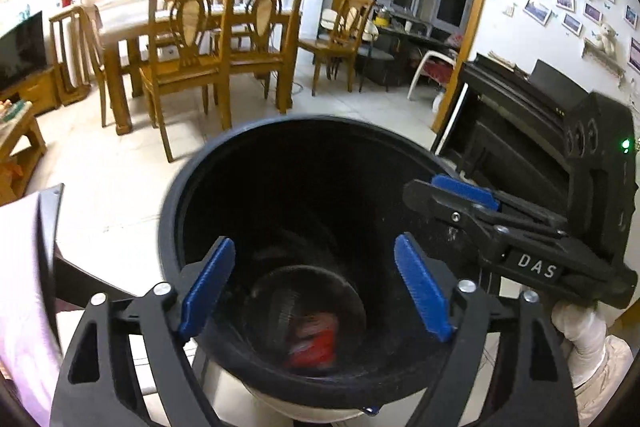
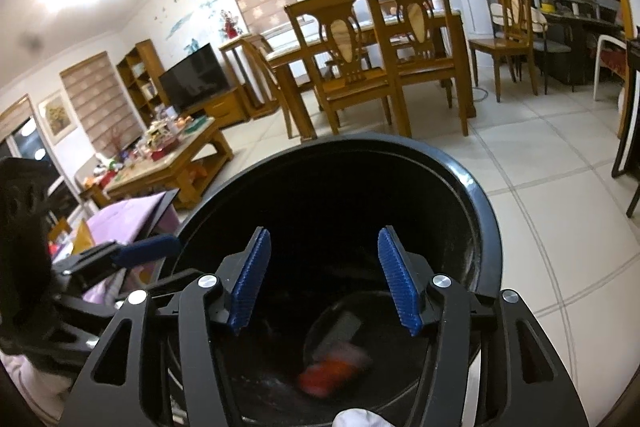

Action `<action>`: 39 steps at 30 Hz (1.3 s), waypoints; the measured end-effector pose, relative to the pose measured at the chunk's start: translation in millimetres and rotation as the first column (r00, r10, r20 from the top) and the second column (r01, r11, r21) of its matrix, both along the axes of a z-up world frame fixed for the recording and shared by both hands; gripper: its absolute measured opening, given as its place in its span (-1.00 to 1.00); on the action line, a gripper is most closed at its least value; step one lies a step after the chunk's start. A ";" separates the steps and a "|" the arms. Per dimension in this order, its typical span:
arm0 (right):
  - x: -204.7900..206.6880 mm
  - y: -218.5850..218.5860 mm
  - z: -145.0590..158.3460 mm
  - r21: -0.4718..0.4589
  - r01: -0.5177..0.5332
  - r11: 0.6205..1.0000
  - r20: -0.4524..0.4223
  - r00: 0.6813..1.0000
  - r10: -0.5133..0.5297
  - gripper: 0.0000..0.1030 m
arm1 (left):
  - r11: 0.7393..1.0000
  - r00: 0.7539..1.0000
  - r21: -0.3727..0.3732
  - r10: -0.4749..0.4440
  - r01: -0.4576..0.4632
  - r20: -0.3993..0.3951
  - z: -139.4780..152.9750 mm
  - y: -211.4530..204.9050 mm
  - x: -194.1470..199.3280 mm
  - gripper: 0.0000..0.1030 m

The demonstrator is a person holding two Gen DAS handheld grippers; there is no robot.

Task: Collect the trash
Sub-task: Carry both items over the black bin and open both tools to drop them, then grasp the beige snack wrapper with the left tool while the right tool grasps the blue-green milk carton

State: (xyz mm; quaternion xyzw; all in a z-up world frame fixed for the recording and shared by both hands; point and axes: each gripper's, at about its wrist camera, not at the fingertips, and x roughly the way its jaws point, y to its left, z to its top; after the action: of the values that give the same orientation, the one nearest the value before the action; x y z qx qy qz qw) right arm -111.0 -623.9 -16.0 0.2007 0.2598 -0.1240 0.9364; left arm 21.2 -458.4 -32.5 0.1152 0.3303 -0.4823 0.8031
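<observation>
A black round trash bin (image 1: 176, 211) stands on the tiled floor, seen from above in both views; its rim also shows in the right wrist view (image 2: 490, 227). A red and white piece of trash (image 1: 316, 343) lies blurred at the bottom of the bin; the right wrist view shows it too (image 2: 332, 371). My left gripper (image 1: 316, 285) is open and empty over the bin mouth. My right gripper (image 2: 324, 277) is open and empty over the bin. The right gripper also shows at the bin's right rim in the left wrist view (image 1: 452, 195).
A wooden dining table with chairs (image 1: 200, 43) stands behind the bin. A dark piano (image 1: 520, 115) is at the right. A cluttered coffee table (image 2: 168, 155) and a TV (image 2: 196, 75) are at the left. A purple cloth (image 2: 128, 215) lies near the bin.
</observation>
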 end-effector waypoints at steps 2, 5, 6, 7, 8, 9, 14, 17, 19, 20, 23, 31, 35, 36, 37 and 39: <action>-2.0 -0.2 3.2 -0.001 0.007 1.000 0.008 1.000 -0.007 0.13 | 1.000 1.000 -0.003 0.015 -0.016 -0.005 4.3 7.5 0.7 0.71; -8.0 3.2 10.7 -0.004 0.019 1.000 0.027 0.999 -0.018 0.32 | 0.998 0.998 0.004 0.055 -0.055 -0.012 11.7 24.1 0.5 0.81; -10.6 6.1 13.3 -0.006 0.020 1.000 0.035 0.999 -0.020 0.34 | 0.998 0.998 0.005 0.067 -0.067 -0.017 14.5 31.0 0.2 0.81; -12.4 9.5 16.7 -0.008 0.018 1.000 0.042 0.999 -0.018 0.39 | 0.997 0.997 0.004 0.076 -0.076 -0.021 17.9 36.9 0.5 0.84; -13.3 11.8 20.1 -0.010 0.016 1.000 0.048 0.999 -0.015 0.48 | 0.996 0.996 0.003 0.088 -0.088 -0.025 21.2 45.3 0.1 0.86; -14.3 15.8 23.6 -0.014 0.012 1.000 0.053 0.999 -0.011 0.52 | 0.995 0.995 0.002 0.099 -0.099 -0.026 24.6 51.6 0.2 0.89; -13.1 49.8 42.1 -0.023 -0.033 0.999 0.075 0.997 0.035 0.91 | 0.984 0.984 -0.026 0.174 -0.175 -0.024 44.4 108.5 -0.2 0.90; -3.5 74.3 52.2 -0.002 -0.088 0.996 0.068 0.994 0.088 0.91 | 0.976 0.977 -0.038 0.215 -0.215 -0.010 56.1 145.6 -0.2 0.90; 4.4 93.0 56.1 0.013 -0.130 0.991 0.057 0.990 0.129 0.91 | 0.964 0.966 -0.055 0.260 -0.259 0.006 64.5 179.2 -0.5 0.90; 8.9 103.5 57.9 0.020 -0.156 0.988 0.053 0.987 0.155 0.91 | 0.959 0.961 -0.061 0.278 -0.276 0.011 66.5 192.3 -0.3 0.90; 25.0 143.2 65.7 0.015 -0.240 0.971 0.043 0.970 0.239 0.91 | 0.927 0.927 -0.079 0.371 -0.366 0.050 72.9 248.3 0.5 0.90; 72.6 272.8 81.6 0.004 -0.510 0.860 0.007 0.860 0.510 0.91 | 0.731 0.737 -0.104 0.675 -0.674 -0.032 67.7 420.1 38.2 0.90; 91.8 351.9 81.5 -0.020 -0.642 0.766 -0.035 0.766 0.642 0.91 | 0.618 0.622 -0.072 0.780 -0.783 -0.069 57.2 486.7 64.7 0.90; 94.3 370.9 79.9 -0.025 -0.671 0.741 -0.048 0.742 0.669 0.91 | 0.599 0.601 -0.052 0.796 -0.799 -0.075 53.8 497.7 73.1 0.90; 98.6 389.2 78.9 -0.027 -0.697 0.716 -0.063 0.716 0.695 0.91 | 0.586 0.585 -0.024 0.805 -0.810 -0.096 47.5 510.3 87.6 0.90; 108.5 425.0 74.9 -0.030 -0.745 0.667 -0.098 0.666 0.739 0.91 | 0.580 0.575 0.009 0.809 -0.814 -0.127 39.5 521.5 105.1 0.89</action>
State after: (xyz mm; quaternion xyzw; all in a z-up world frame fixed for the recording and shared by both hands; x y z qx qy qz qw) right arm -2.5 -198.9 58.9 0.0409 0.3506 0.2512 0.9013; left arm 126.4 63.2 7.0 -0.0975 0.3805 -0.0755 0.9165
